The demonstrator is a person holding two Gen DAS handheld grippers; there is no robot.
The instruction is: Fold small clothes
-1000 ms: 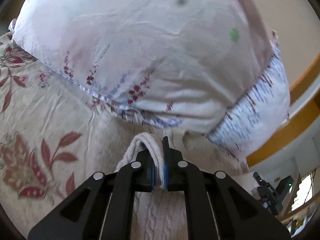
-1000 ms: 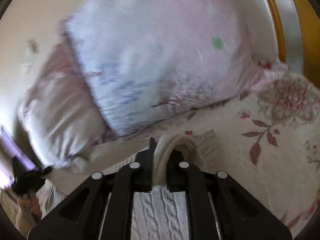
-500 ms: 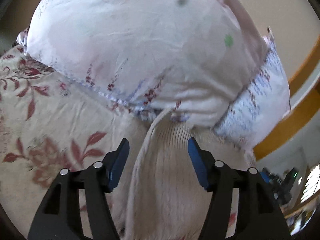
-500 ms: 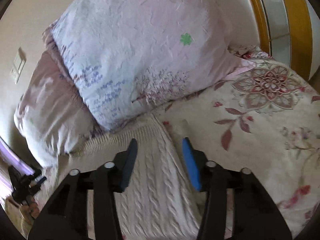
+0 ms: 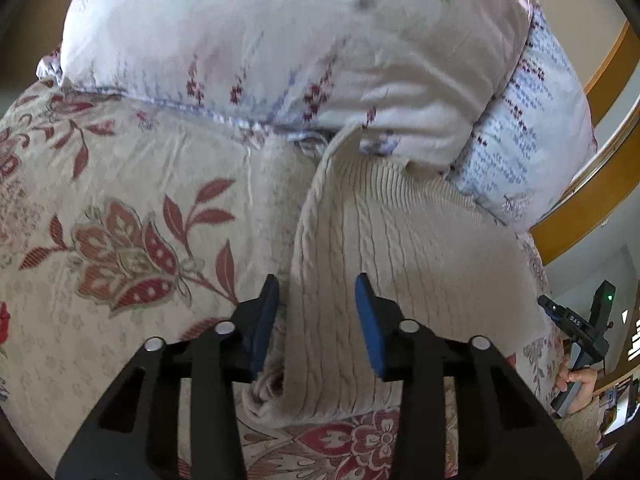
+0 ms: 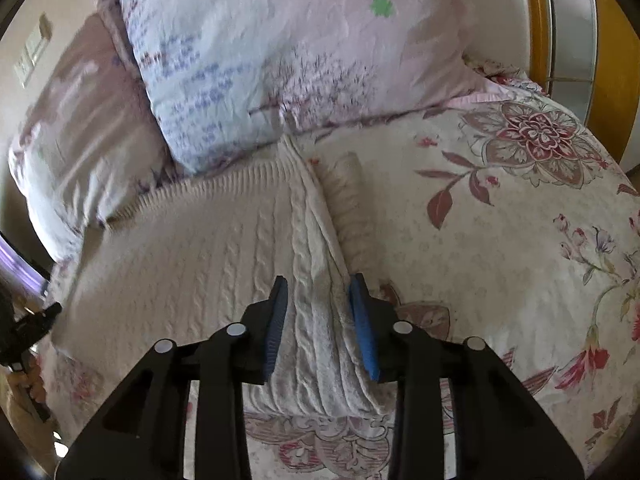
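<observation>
1. My left claw [image 5: 317, 312] is spread wide, its two blue rubber pads apart, with black angular arms behind them. It grips nothing; the knit's left folded edge lies below, between the pads.

2. My right claw [image 6: 319, 316] is likewise parted, blue ridged pads [image 6: 276, 322] on either side of the knit's right folded edge, not pinching it.

3. The task's piece is a cream cable-knit sweater [image 5: 380, 248], thick and soft, with raised rope-like cables running lengthwise and a ribbed band [image 6: 208, 186] across its far end. It lies flat on the bed, folded into a rough rectangle, its far ribbed edge touching the pillows.

4. In the right wrist view a ribbed sleeve [image 6: 348, 204] pokes out just beside the sweater's right edge, a rounded tube shape.

5. The bedspread [image 5: 120, 240] is cream cotton, slightly wrinkled, printed with large red and pink flowers and leaves.

6. Two puffy pillows sit at the head: a pale pink one [image 6: 80, 120] with a crumpled case, and a white one [image 6: 280, 40] printed with small purple and maroon sprigs.

7. A yellow wooden frame [image 5: 592, 200] curves past the bed's far side.
</observation>
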